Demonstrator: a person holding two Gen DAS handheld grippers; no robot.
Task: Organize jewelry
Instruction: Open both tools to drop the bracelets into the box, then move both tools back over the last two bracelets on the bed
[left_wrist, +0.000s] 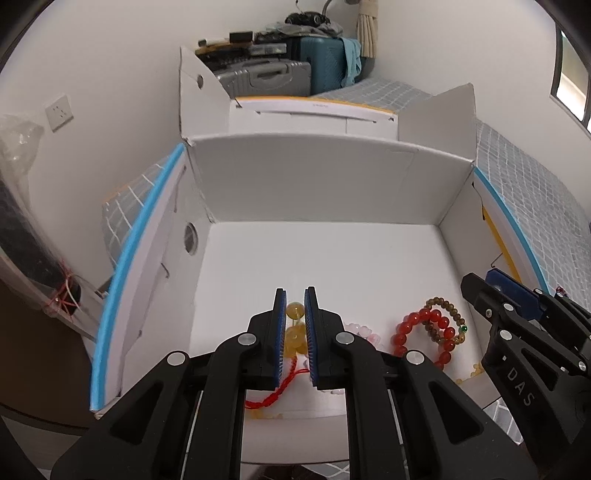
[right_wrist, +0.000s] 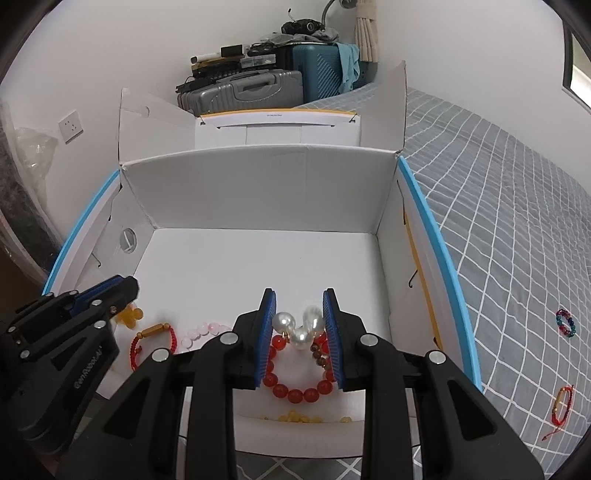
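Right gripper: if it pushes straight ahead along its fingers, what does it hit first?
The right gripper, shut on the pearl strand, has bare box floor ahead; likely first contact is the box's far wall, though depth is unclear.

White walls (right_wrist: 110, 55), grey checked bedspread (right_wrist: 498, 203), stacked suitcases (right_wrist: 258, 88)

Far off against the wall: grey case (right_wrist: 242, 88) beside teal suitcase (right_wrist: 320, 70), clutter (right_wrist: 236, 55) piled on top. Wall socket (right_wrist: 71, 126) at left. Grey checked bedspread (right_wrist: 498, 221) spread at right.
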